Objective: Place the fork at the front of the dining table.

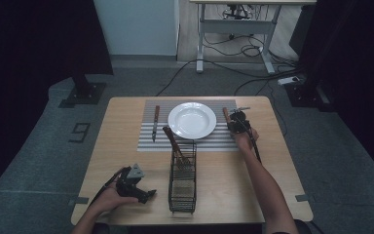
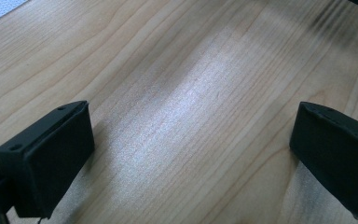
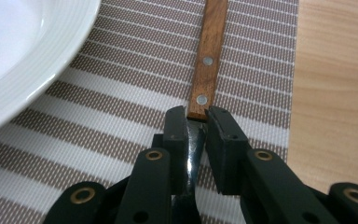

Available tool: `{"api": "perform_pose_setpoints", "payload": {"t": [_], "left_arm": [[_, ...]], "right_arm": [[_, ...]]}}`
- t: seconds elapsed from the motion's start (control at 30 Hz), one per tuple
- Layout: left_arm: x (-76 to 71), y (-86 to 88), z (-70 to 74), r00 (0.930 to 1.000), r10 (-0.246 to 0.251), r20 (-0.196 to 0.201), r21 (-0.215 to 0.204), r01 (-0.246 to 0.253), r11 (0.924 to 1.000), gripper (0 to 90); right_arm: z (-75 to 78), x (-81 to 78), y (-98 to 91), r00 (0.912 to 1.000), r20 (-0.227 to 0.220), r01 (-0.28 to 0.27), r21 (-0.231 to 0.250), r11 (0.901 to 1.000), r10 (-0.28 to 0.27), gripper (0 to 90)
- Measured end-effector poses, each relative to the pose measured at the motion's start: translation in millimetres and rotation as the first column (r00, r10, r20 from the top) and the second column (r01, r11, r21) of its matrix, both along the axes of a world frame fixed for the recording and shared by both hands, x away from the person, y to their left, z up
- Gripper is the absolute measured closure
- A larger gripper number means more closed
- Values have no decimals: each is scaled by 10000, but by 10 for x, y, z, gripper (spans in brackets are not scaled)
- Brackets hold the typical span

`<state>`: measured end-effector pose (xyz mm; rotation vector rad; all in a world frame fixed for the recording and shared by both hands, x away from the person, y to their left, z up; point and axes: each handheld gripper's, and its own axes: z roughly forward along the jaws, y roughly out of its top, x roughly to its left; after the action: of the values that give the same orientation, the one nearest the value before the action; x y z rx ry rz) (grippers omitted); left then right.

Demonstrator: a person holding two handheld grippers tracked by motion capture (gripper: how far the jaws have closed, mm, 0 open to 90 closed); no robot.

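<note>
Where the high view looks down on it, the pale wooden worktop [image 1: 126, 146] stands on grey carpet, with dark curtains to both sides and a white desk frame with loose cables on the floor beyond its far edge. A striped placemat [image 1: 148, 142] lies across the far half and carries a white plate [image 1: 192, 120] at its middle, a wood-handled knife [image 1: 155, 123] near its left border, and a wood-handled utensil [image 1: 226, 114] by its right border, where the right hand-held gripper [image 1: 235, 122] sits over it. A black wire basket [image 1: 182, 183] stands near the front centre with another wooden handle leaning out of it toward the plate. The left hand-held gripper [image 1: 135, 187] rests low by the front-left corner, well apart from everything else, with bare wood around it and to the right of the basket. In the left gripper view, its two black jaws stand wide apart with nothing between them, over plain wood grain; a sliver of the placemat [image 2: 0, 9] shows at the top-left corner. In the right gripper view, the right hand-held gripper [image 3: 196, 122] has its jaws narrow around the utensil's metal neck just below the riveted wooden handle [image 3: 209, 51], which lies flat on the placemat [image 3: 121, 107] and points away. The plate's rim [image 3: 42, 70] curves in at the upper left, near the handle but apart from it, and the placemat's right edge gives way to bare worktop [image 3: 335, 93] just beside the handle.
</note>
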<state>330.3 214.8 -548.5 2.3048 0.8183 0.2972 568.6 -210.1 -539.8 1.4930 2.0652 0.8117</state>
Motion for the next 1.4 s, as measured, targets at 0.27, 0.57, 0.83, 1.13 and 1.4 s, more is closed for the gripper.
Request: {"api": "perform_pose_setpoints", "payload": {"t": [0.27, 0.57, 0.83, 1.13, 1.4], "left_arm": [[0, 3, 0, 10000, -35, -2, -1, 35, 10000, 0], [0, 5, 0, 10000, -51, 2, 6, 51, 10000, 0], [0, 5, 0, 10000, -53, 1, 12, 53, 10000, 0], [-1, 5, 0, 10000, -50, 1, 6, 50, 10000, 0], [-1, 4, 0, 10000, -43, 4, 6, 43, 10000, 0]], "right_arm": [[-10, 102, 39, 9995, 54, 306, 154, 9994, -307, 789], [-19, 129, 27, 9992, 40, 397, 617, 9973, -400, 729], [12, -29, -33, 9991, -125, 427, 1275, 9909, -415, 643], [-3, -159, -112, 9990, -297, 381, 1476, 9883, -340, 621], [-18, -198, -79, 9994, -342, 169, 1684, 9856, -113, 626]]}}
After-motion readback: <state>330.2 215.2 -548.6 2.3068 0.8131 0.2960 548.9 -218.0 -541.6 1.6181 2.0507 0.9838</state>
